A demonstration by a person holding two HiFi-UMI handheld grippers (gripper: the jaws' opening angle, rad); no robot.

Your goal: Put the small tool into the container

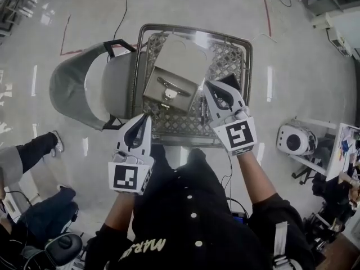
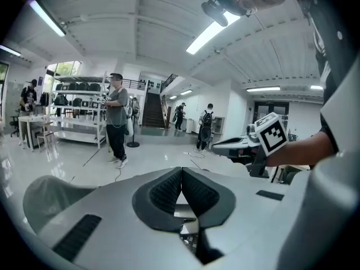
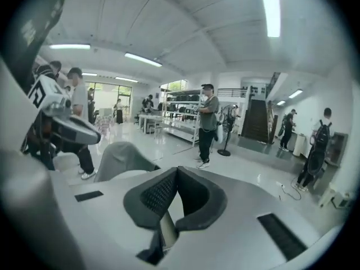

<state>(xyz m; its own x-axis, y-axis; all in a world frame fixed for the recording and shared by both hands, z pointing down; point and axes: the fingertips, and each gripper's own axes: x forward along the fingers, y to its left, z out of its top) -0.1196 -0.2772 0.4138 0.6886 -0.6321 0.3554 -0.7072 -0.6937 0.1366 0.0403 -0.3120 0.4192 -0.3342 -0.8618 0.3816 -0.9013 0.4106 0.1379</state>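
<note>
Your left gripper (image 1: 147, 117) hovers at 7 o'clock of the beige case (image 1: 179, 61), right gripper (image 1: 207, 85) at 4 o'clock; both sets of fingers pressed together, empty

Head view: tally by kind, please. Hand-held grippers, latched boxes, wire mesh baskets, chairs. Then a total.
Hand-held gripper: 2 (left hand-held gripper, right hand-held gripper)
Tan latched box: 1
Wire mesh basket: 1
Grey chair: 1
Total: 5
</note>
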